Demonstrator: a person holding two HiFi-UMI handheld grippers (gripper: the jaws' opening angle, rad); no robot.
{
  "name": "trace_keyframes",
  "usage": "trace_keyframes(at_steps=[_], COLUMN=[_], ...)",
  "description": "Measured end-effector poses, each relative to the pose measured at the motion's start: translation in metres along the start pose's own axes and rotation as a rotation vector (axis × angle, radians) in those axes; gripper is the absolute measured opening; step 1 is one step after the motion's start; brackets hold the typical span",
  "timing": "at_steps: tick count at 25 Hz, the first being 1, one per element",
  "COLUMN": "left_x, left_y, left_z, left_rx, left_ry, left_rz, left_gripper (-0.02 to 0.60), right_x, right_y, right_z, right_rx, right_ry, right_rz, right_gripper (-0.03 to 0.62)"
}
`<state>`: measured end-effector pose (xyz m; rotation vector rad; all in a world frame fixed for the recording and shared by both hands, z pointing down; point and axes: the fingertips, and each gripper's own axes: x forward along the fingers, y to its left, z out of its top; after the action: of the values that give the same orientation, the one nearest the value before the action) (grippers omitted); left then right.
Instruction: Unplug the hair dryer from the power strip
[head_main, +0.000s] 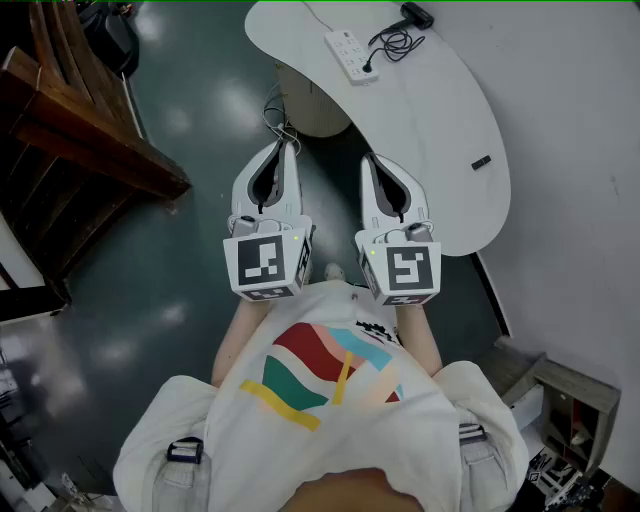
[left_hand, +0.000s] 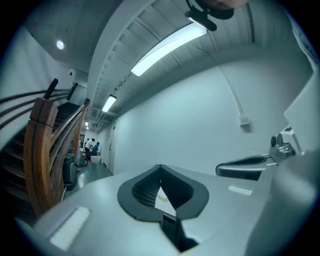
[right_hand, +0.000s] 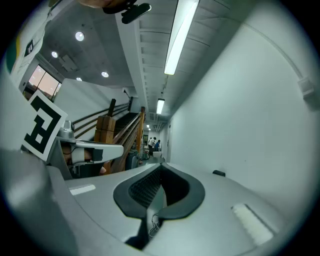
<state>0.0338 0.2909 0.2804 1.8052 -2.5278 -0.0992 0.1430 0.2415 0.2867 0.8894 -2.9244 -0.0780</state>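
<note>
The white curved tabletop (head_main: 470, 120) stands ahead of the person, above a dark glossy floor (head_main: 190, 110). On the far end of this tabletop lies the long white power strip (head_main: 352, 55). The black hair dryer (head_main: 417, 15) lies just beside it, at the far edge of the tabletop, and it is only partly in view. Its thin black cable (head_main: 397, 42) makes a loose coil between the two, and its end goes into the power strip, so the hair dryer is not yet unplugged. A small flat black object (head_main: 481, 162) lies alone near the middle of the tabletop, well apart from the strip.

The left claw (head_main: 287, 148) is held level over the floor, just off the near edge of the tabletop. Its jaws are pressed fully together and have hold of nothing. The right claw (head_main: 372, 158) is beside it, also level, with its tip at that same near edge. Its jaws are closed tight too, with nothing between them. A dark brown wooden staircase (head_main: 80, 130) stands across the floor from the tabletop.
</note>
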Motion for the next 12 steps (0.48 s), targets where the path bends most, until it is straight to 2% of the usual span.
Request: trace_keyframes(at_steps=[12], left_x=[0.007], left_y=[0.046], left_z=[-0.007], left_rx=[-0.023], left_ry=[-0.007], left_rz=[-0.019], left_gripper=[-0.005], right_x=[0.028], right_y=[0.030], right_z=[-0.005], right_rx=[-0.006], right_ry=[0.028], right_rz=[-0.009], right_gripper=[0.011])
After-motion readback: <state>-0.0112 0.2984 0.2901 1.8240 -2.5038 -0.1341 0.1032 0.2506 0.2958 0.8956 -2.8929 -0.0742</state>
